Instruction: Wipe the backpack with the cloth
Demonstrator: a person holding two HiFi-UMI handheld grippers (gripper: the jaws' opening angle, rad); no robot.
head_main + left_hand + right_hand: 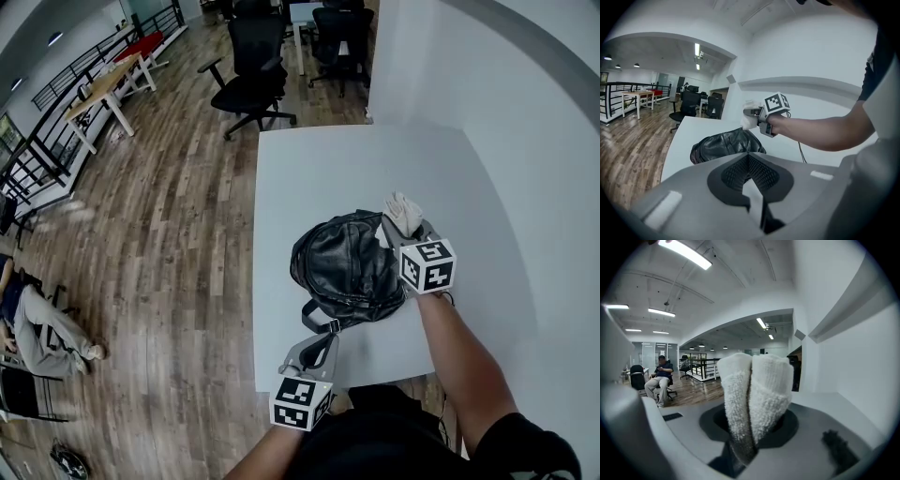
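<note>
A black leather backpack (345,265) lies on its side in the middle of the white table (309,169). My right gripper (400,227) hovers at its far right edge, shut on a folded white cloth (404,211). In the right gripper view the cloth (757,390) stands up between the jaws and hides what lies ahead. My left gripper (317,345) sits at the table's near edge, just short of the backpack's strap (321,324). Its jaws are shut with nothing showing between them. The left gripper view looks across at the backpack (725,146), the right gripper (751,112) and the cloth (749,122).
A white wall (525,141) runs along the table's right side. Black office chairs (248,80) stand on the wooden floor beyond the far edge, and a wooden desk (103,89) is farther left. A seated person (37,328) is at far left. A thin cable (801,152) hangs under my right arm.
</note>
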